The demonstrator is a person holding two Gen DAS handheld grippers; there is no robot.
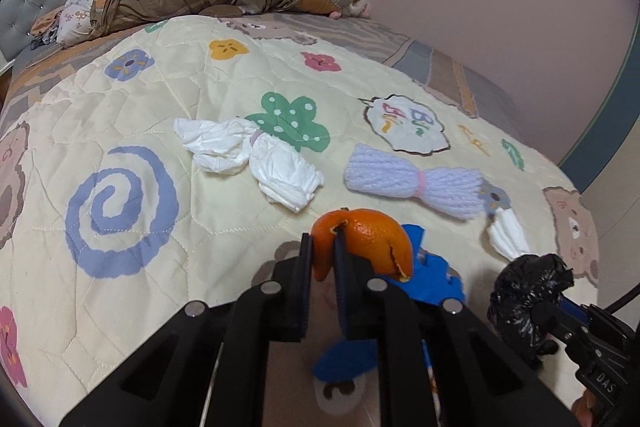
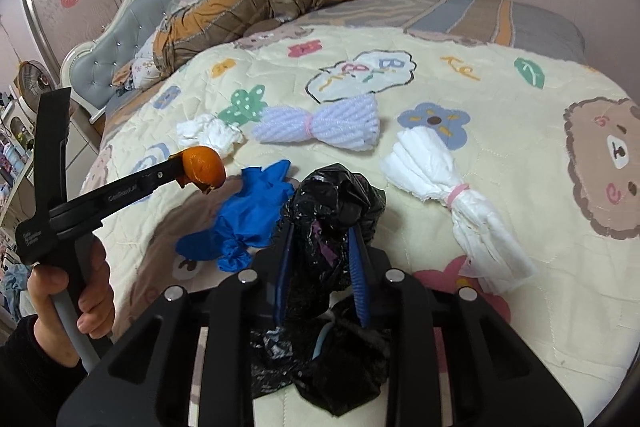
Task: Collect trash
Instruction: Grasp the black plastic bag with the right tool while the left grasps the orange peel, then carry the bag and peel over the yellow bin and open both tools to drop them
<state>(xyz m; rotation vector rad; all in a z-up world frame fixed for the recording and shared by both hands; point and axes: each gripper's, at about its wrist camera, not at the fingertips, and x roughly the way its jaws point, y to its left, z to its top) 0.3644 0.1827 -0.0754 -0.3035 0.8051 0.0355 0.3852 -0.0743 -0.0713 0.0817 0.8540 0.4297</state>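
Orange peel (image 1: 362,241), a curled piece of citrus skin, sits clamped between the fingers of the left tool (image 1: 323,251), lifted clear of the cream quilted bedspread (image 1: 160,99). Just right of it, the right tool (image 2: 320,247) is clamped on a crumpled black plastic bag (image 2: 328,199). A crumpled blue glove (image 2: 248,211) lies below and between the two tools. Ahead of them lie a white tissue bundle (image 1: 256,155), a lilac yarn bundle (image 1: 412,175), and a second tied white tissue (image 2: 452,195) off the right tool's right side.

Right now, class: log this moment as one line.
left gripper: shut on orange peel | right gripper: shut on black bag | blue glove: on bedspread
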